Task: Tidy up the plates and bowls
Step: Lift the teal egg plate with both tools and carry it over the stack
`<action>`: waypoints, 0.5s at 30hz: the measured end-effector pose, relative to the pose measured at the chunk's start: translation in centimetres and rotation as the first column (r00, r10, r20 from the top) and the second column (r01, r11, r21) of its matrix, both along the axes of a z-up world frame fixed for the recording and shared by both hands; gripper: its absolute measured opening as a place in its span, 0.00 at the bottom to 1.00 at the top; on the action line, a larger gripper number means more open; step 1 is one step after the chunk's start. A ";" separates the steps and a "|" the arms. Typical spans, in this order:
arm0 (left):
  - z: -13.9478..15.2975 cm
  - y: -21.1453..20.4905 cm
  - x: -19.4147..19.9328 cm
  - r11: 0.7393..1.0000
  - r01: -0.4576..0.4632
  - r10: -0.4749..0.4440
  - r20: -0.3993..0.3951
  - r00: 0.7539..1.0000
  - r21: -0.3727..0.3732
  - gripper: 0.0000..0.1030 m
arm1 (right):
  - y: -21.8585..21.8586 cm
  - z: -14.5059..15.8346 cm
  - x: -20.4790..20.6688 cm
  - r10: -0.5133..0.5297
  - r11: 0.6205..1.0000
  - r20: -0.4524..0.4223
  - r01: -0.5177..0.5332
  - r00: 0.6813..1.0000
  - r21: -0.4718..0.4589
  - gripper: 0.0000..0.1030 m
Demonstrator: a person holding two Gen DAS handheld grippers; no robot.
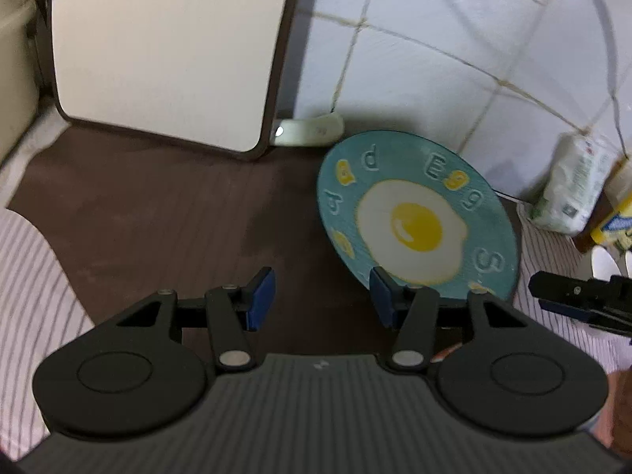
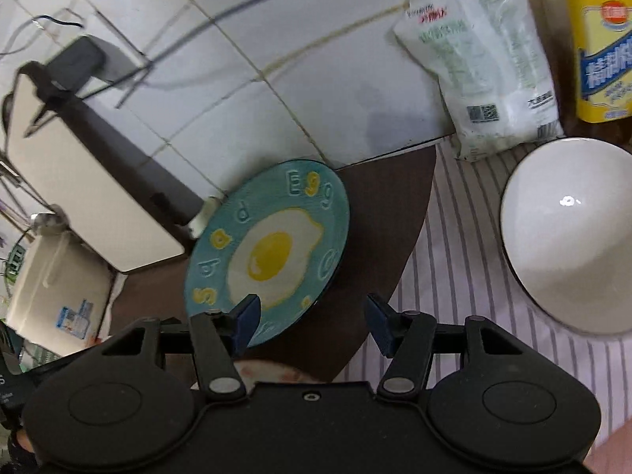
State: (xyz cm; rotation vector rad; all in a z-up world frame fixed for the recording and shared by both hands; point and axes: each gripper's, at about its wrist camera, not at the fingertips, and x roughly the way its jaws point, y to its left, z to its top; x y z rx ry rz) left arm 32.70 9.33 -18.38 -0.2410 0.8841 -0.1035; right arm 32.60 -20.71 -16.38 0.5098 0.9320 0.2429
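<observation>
The teal plate point(image 1: 418, 217) with a fried-egg design lies on the brown mat point(image 1: 158, 217), centre-right of the left wrist view and centre of the right wrist view, in front of the white tiled wall point(image 1: 434, 59) and right of a white board point(image 1: 170, 47) standing in the upper left. A white bowl point(image 2: 568, 237) sits on the striped cloth point(image 2: 466, 256) at the right edge of the right wrist view, below a white packet point(image 2: 482, 67) and a yellow bottle point(image 2: 600, 47). The left gripper point(image 1: 322, 300) and the right gripper point(image 2: 312, 322) both stand partly open with nothing between the jaws, each at lower centre of its own view over the plate's near rim; contact with it cannot be told.
</observation>
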 end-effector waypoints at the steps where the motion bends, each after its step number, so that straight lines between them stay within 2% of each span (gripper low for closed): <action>1: -0.3 0.3 0.5 1.000 0.001 -0.001 -0.009 1.000 -0.007 0.50 | 0.1 -0.3 0.6 0.002 1.000 -0.005 -0.002 1.000 -0.004 0.62; 7: -1.6 1.5 2.4 0.997 0.014 -0.016 -0.035 0.999 -0.077 0.48 | 0.1 -1.9 2.9 0.017 1.000 -0.023 -0.017 1.000 -0.024 0.62; 11: -2.3 1.8 3.0 0.987 0.024 -0.033 -0.053 0.998 -0.157 0.32 | 0.0 -2.5 3.6 0.013 1.000 -0.024 -0.013 1.000 -0.005 0.59; 13: -2.5 1.7 3.0 0.982 0.033 -0.043 -0.048 0.998 -0.188 0.22 | 0.2 -2.7 3.7 0.020 1.000 -0.018 -0.020 1.000 -0.003 0.42; 14: -2.5 1.5 3.0 0.980 0.040 -0.049 -0.043 0.998 -0.194 0.15 | 0.4 -2.9 3.8 0.027 1.000 -0.025 -0.027 0.999 -0.003 0.27; 15: -2.5 1.3 2.9 0.981 0.046 -0.054 -0.038 0.998 -0.191 0.11 | 0.6 -3.1 3.9 0.031 0.999 -0.035 -0.032 0.999 -0.007 0.18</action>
